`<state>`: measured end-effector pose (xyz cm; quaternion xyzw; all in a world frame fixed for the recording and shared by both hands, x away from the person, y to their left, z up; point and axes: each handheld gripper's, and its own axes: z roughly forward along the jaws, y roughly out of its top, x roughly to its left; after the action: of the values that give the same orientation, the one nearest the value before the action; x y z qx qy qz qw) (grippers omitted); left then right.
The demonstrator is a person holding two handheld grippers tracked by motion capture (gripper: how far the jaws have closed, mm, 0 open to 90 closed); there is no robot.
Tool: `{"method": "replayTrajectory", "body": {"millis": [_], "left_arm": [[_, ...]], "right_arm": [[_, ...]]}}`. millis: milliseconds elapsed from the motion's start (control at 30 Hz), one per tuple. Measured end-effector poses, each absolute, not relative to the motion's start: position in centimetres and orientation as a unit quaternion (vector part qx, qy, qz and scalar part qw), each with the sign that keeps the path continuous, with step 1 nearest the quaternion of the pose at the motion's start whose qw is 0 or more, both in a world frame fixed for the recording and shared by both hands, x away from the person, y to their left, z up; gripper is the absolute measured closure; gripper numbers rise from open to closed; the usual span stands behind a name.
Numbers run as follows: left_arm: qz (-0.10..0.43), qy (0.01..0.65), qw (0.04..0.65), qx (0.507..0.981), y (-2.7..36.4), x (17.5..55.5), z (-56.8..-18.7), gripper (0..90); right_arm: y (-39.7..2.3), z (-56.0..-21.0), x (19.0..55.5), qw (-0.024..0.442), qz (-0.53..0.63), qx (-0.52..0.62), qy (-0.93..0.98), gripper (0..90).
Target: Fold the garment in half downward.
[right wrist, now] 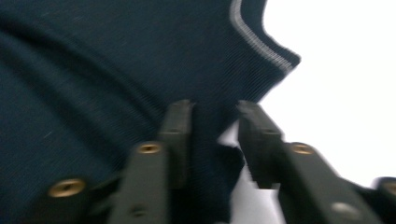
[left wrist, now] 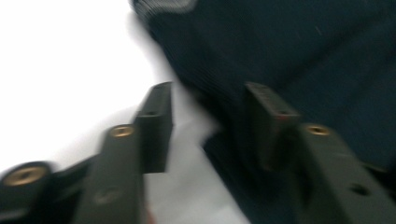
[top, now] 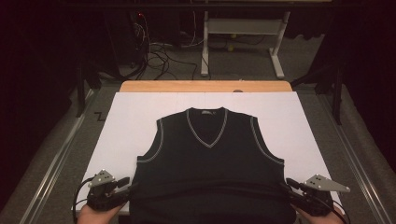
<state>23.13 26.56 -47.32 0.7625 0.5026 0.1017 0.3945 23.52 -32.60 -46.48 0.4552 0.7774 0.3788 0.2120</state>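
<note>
Dark knit vest [top: 208, 158] lies flat, front up, on the white sheet [top: 116, 126] covering the counter [top: 205, 86]. V-neck points away from the person; pale trim runs round the neck and both armholes. Hem end sits at the near edge, where a shallow ridge of cloth crosses the body from side to side.

Left tool [top: 125, 183] sits at the vest's left bottom corner, jaws partly apart. From the left gripper view, left tool [left wrist: 210, 126] has one jaw over bare white sheet and the other over the dark knit, the vest edge running between them. Pads not pressing on cloth, as far as the blur lets me judge.

Right tool [top: 290, 185] mirrors it at the right bottom corner. In the right gripper view, right tool [right wrist: 215, 140] has a fold of the side seam between its jaws, a gap showing beside the cloth. Reads as let go, not clamped.

Handling, my estimate: light, limp, ribbed knit. It will sag and stretch if lifted by one point, and it drags rather than slides on the sheet. No risk of breakage. Best holds are the two hem corners or side seams, pinched through both layers together, both hands moving evenly so the body stays square.
</note>
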Motion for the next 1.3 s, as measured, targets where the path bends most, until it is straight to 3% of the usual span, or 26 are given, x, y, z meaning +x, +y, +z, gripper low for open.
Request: {"method": "replayTrajectory", "body": {"millis": [33,100,133,167,200,233,500,567,600,667,833,867,900,933,967,1100,1300], "left_arm": [[0.107,0.511,0.398,0.754,26.6,23.5,-47.3,44.1],[0.125,0.528,0.389,0.745,26.2,25.2,-47.3,34.1],[0.125,0.528,0.389,0.745,26.2,25.2,-47.3,31.4],[0.136,0.532,0.382,0.743,25.9,26.0,-47.4,27.3],[0.141,0.532,0.378,0.745,25.7,26.5,-47.4,27.3],[0.14,0.534,0.383,0.74,25.3,27.6,-47.6,26.1],[0.142,0.544,0.398,0.725,25.4,31.2,-47.5,21.7],[0.112,0.54,0.395,0.734,25.2,31.7,-47.8,23.0],[0.09,0.536,0.386,0.745,24.9,31.9,-48.2,28.7],[0.107,0.526,0.37,0.758,24.4,31.6,-48.0,31.8],[0.136,0.493,0.341,0.789,23.1,30.7,-47.9,40.9],[0.134,0.487,0.345,0.791,23.0,30.6,-47.9,44.5],[0.138,0.479,0.346,0.795,22.8,30.3,-48.0,51.3],[0.138,0.479,0.346,0.795,22.8,30.3,-48.0,53.9],[0.137,0.475,0.349,0.796,22.8,30.2,-48.0,58.9],[0.129,0.466,0.356,0.8,23.0,29.9,-48.0,68.1],[0.111,0.462,0.364,0.801,23.8,28.9,-47.8,70.2]], "right_arm": [[-32.6,-46.5,23.5,0.212,0.379,0.455,0.777,58.2],[-32.5,-46.3,25.2,0.224,0.374,0.469,0.768,43.4],[-32.5,-46.3,25.2,0.224,0.374,0.469,0.768,43.4],[-32.4,-46.2,26.5,0.224,0.375,0.481,0.76,36.6],[-32.4,-46.2,26.5,0.224,0.375,0.481,0.76,36.6],[-32.2,-46.1,27.8,0.227,0.378,0.487,0.754,30.8],[-30.7,-46.0,31.9,0.226,0.373,0.501,0.747,27.4],[-30.5,-46.2,32.1,0.225,0.368,0.502,0.75,27.4],[-30.1,-46.6,32.5,0.224,0.348,0.499,0.761,27.2],[-29.9,-46.8,32.6,0.224,0.342,0.5,0.763,27.3],[-29.4,-47.1,32.5,0.217,0.33,0.492,0.776,41.5],[-29.4,-47.2,32.4,0.218,0.332,0.488,0.777,47.3],[-29.3,-47.1,32.1,0.214,0.336,0.478,0.783,59.1],[-29.3,-47.1,32.1,0.214,0.336,0.478,0.783,59.1],[-29.1,-47.0,31.9,0.209,0.338,0.47,0.788,67.6],[-29.3,-46.9,31.6,0.203,0.339,0.454,0.799,74.5],[-29.9,-46.8,30.5,0.194,0.348,0.446,0.801,75.6]]}}
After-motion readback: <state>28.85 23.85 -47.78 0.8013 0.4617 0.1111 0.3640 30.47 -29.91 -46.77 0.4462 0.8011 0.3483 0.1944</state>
